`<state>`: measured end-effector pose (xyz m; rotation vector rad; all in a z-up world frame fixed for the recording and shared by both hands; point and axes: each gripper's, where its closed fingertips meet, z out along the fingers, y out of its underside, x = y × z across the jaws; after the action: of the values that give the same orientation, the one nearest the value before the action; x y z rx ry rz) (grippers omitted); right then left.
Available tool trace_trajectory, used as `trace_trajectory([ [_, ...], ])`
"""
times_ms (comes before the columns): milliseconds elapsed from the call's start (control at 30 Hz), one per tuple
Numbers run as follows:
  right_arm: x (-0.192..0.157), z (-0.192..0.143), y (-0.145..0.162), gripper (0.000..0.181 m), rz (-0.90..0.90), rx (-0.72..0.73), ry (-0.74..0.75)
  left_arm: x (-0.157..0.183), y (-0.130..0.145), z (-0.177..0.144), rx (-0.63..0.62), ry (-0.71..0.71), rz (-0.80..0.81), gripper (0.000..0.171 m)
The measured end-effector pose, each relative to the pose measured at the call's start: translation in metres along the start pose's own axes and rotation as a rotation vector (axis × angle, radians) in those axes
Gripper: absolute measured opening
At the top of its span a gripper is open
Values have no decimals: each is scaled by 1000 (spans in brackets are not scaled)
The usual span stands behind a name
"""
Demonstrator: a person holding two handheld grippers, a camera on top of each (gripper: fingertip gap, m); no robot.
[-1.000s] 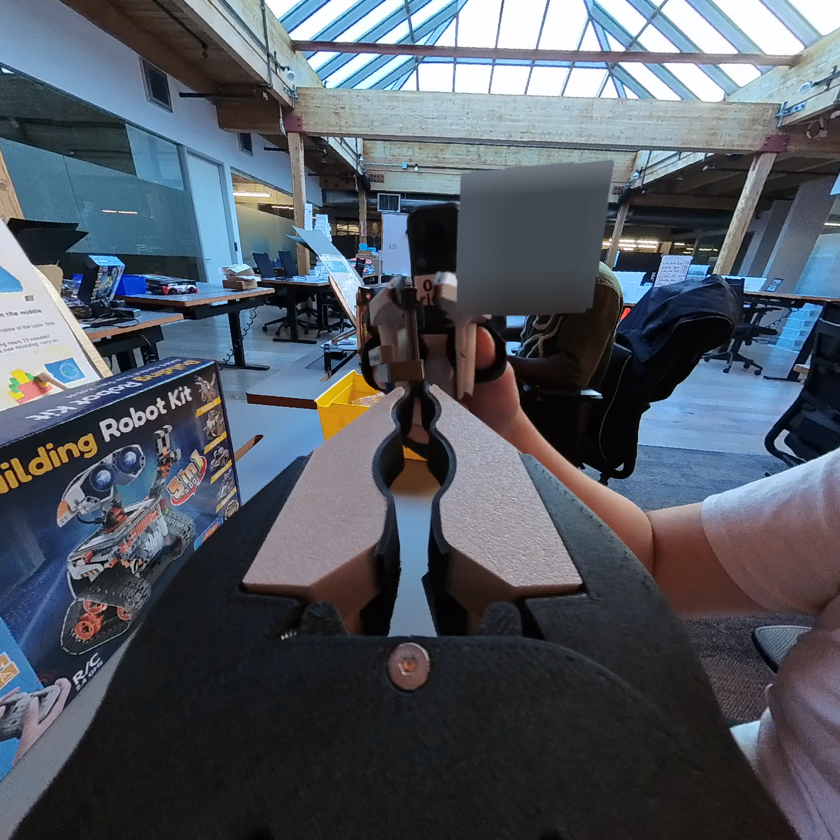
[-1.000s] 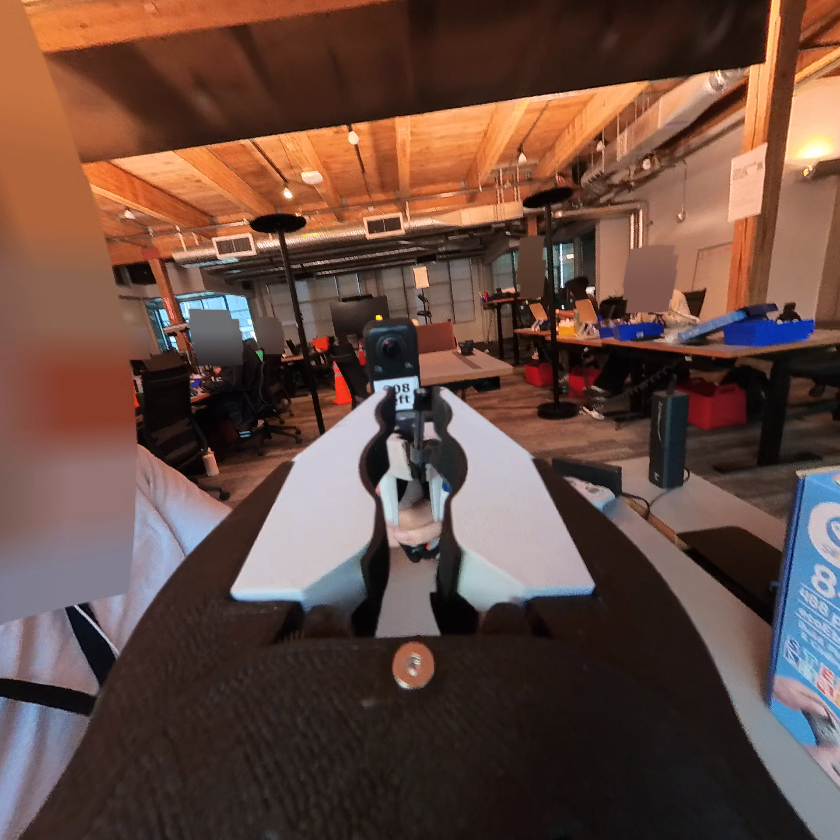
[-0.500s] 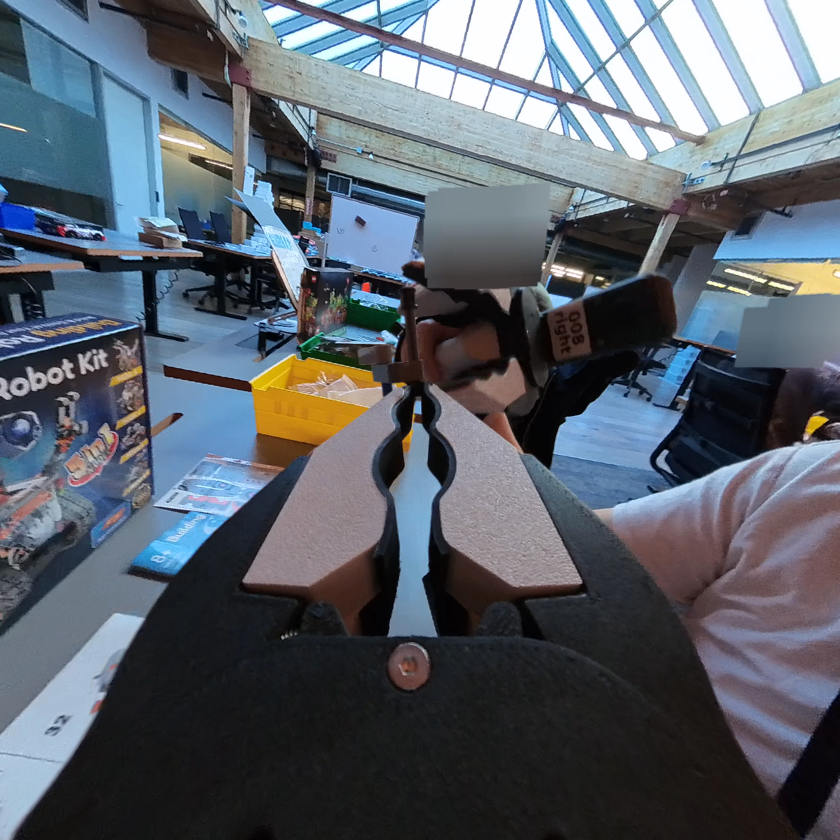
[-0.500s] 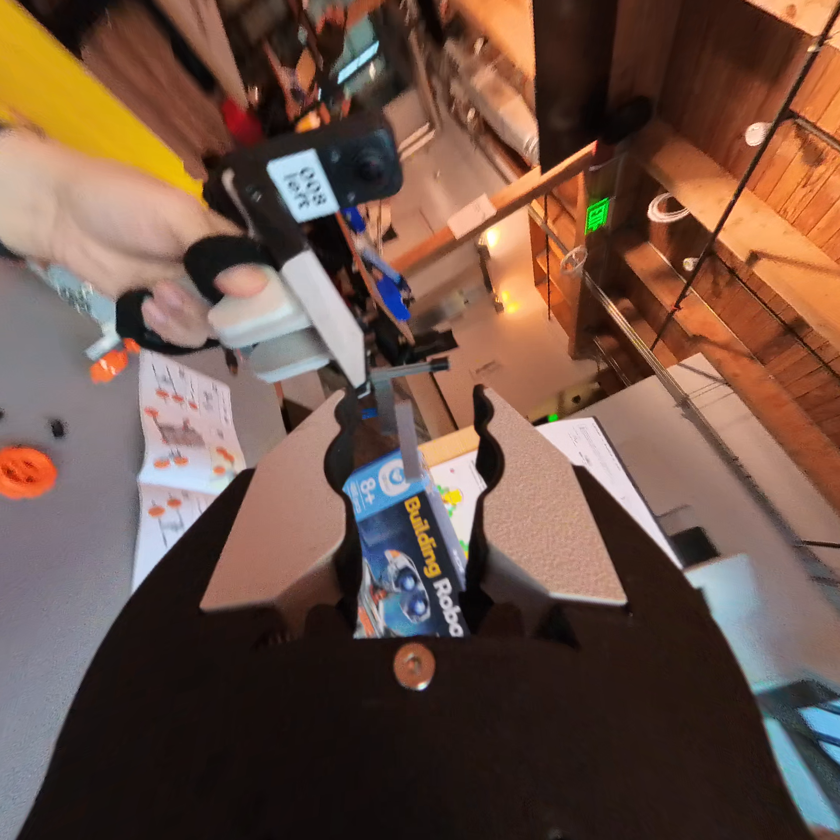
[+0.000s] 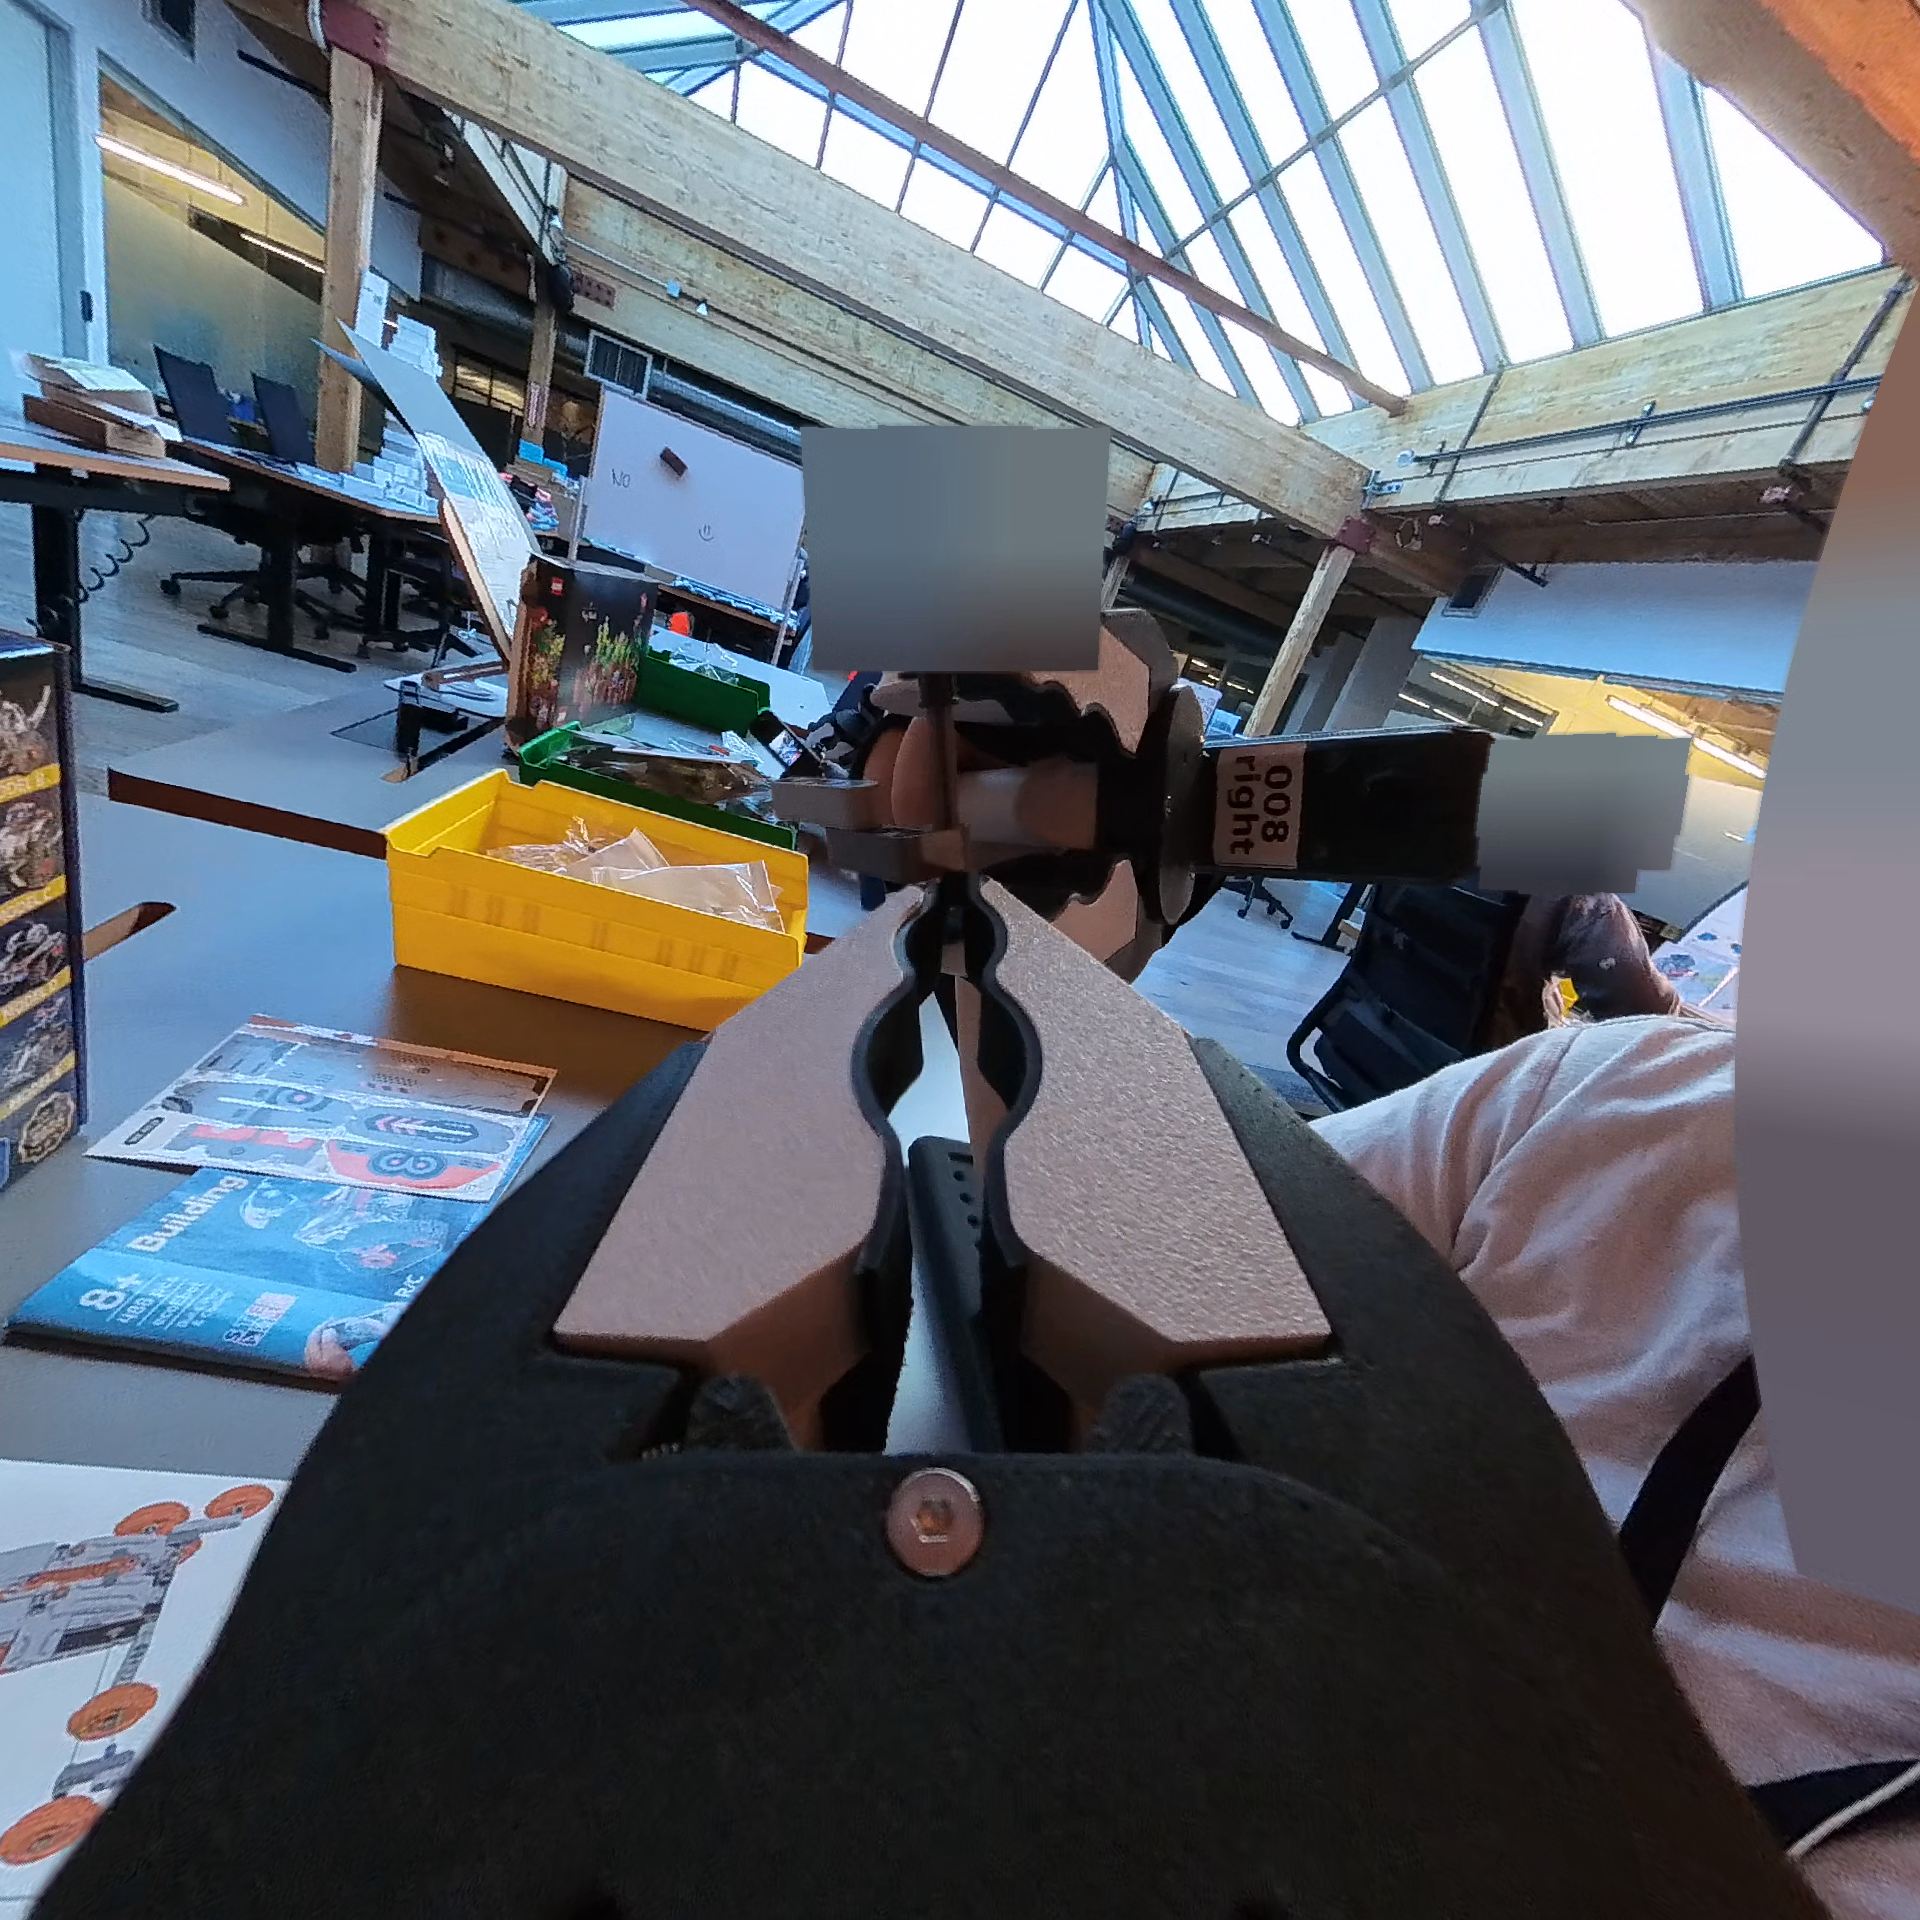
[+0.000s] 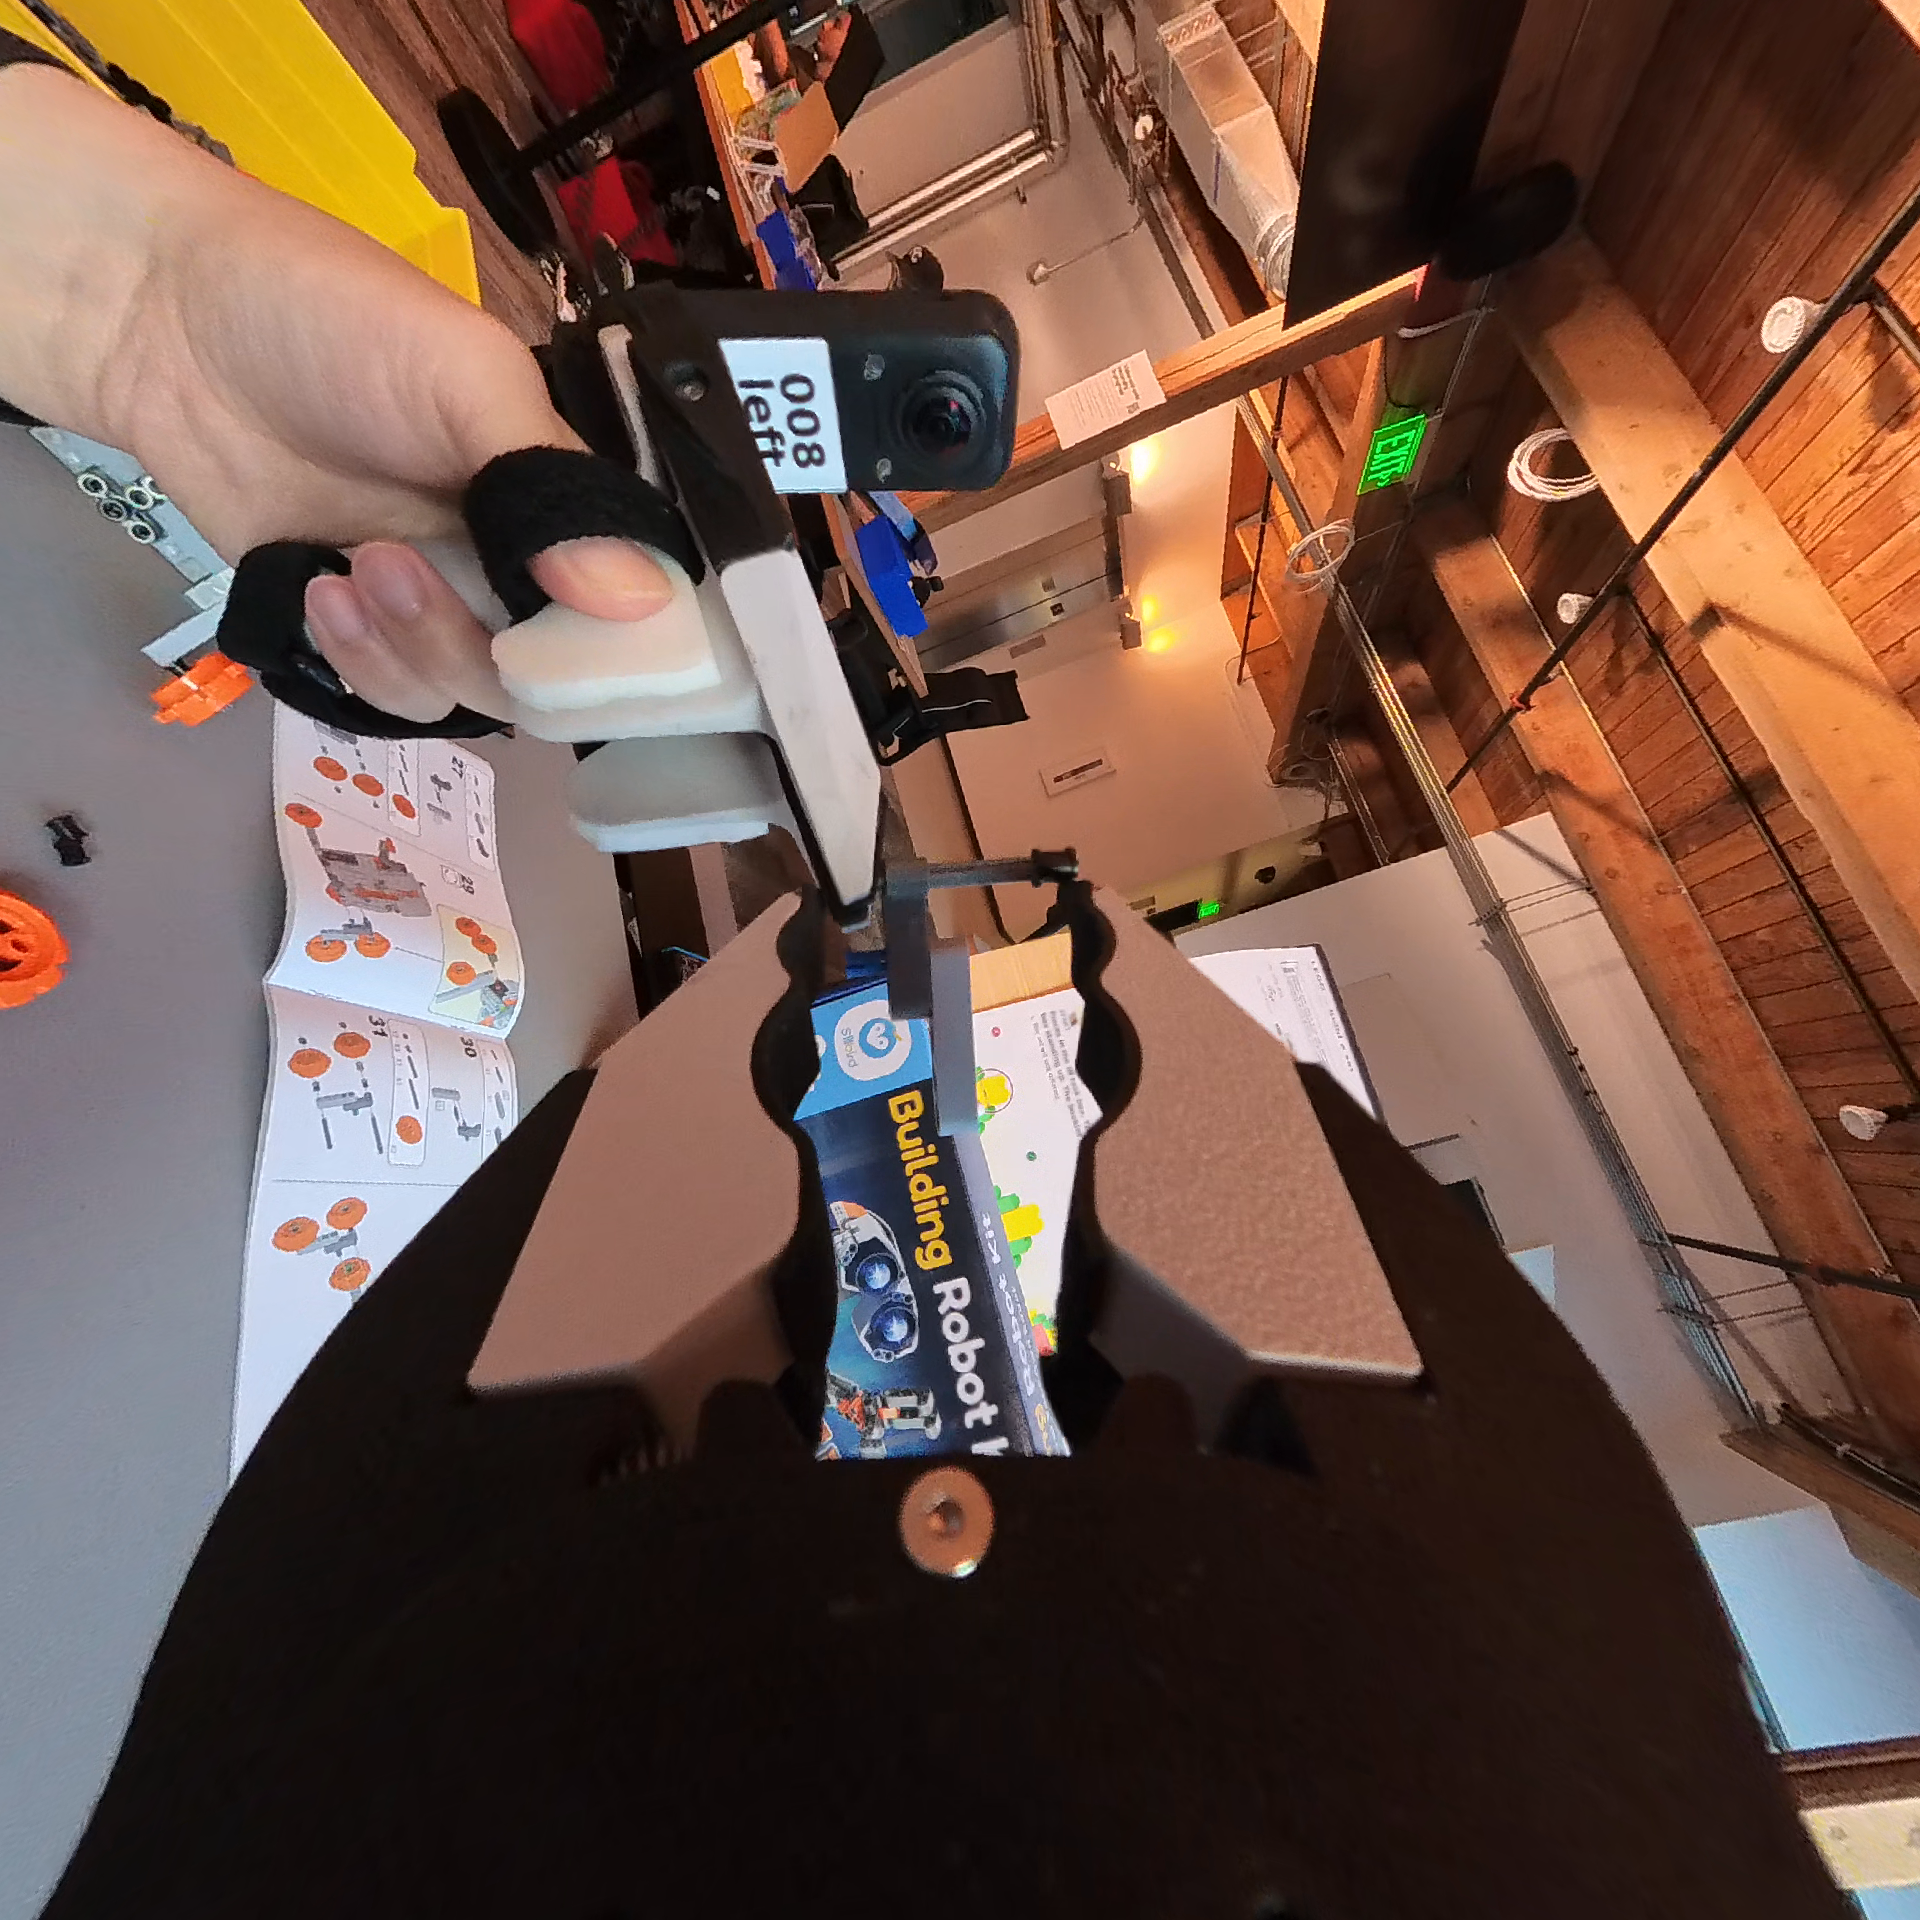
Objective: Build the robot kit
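My left gripper (image 5: 951, 899) is shut on a small grey assembly (image 5: 883, 831): flat grey beams on a thin dark axle. It is held in the air above the grey table (image 5: 260, 935). In the right wrist view the left gripper (image 6: 847, 904) reaches in from the upper left, a hand (image 6: 260, 343) on its white trigger. My right gripper (image 6: 940, 914) is open and rolled on its side. The grey assembly (image 6: 951, 1039) lies between its fingertips, and the axle's end is at the right fingertip (image 6: 1081, 914). The right gripper's black camera housing (image 5: 1351, 810) shows in the left wrist view.
On the table are a yellow bin (image 5: 582, 935) of plastic bags, a green bin (image 5: 686, 686), a blue kit box (image 6: 914, 1247), a sticker sheet (image 5: 322, 1101), a blue manual (image 5: 229, 1278), an open instruction booklet (image 6: 384, 987) and orange wheels (image 6: 21, 951). A white sleeve (image 5: 1558, 1247) is at the right. My left and right fingertips are right by each other.
The right gripper has rolled onto its side and opened from nearly shut. It now brackets the grey assembly that the left gripper holds. The left view has swung right and tilted.
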<state>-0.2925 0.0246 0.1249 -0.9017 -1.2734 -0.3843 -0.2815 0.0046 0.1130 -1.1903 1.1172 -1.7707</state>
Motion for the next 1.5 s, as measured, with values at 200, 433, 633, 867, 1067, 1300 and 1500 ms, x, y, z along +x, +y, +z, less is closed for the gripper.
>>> trace_trajectory([
  [200, 3, 1, -3, 51, -21, 11, 32, 0, -1, -3, -6, -4, -6, 0],
  [433, -1, 1, -3, 46, -11, 15, 10, 1, 0, -3, -17, -2, -10, 0],
  [633, -2, 1, -3, 46, -19, 17, 6, 1, 2, -4, -37, -10, 0, 0],
  [867, -1, 0, -6, 44, -21, 25, 18, 4, 1, -5, -39, -2, 0, 1],
  [1067, 0, -2, -10, 44, -16, 36, 31, 7, -1, -5, -41, -2, 2, 1],
  [1300, 1, -1, -9, 43, -14, 32, 35, 7, -1, -5, -40, -11, -13, 1],
  [1500, 0, 0, -7, 42, -11, 30, 35, 5, -1, -5, -37, -15, -31, 1],
])
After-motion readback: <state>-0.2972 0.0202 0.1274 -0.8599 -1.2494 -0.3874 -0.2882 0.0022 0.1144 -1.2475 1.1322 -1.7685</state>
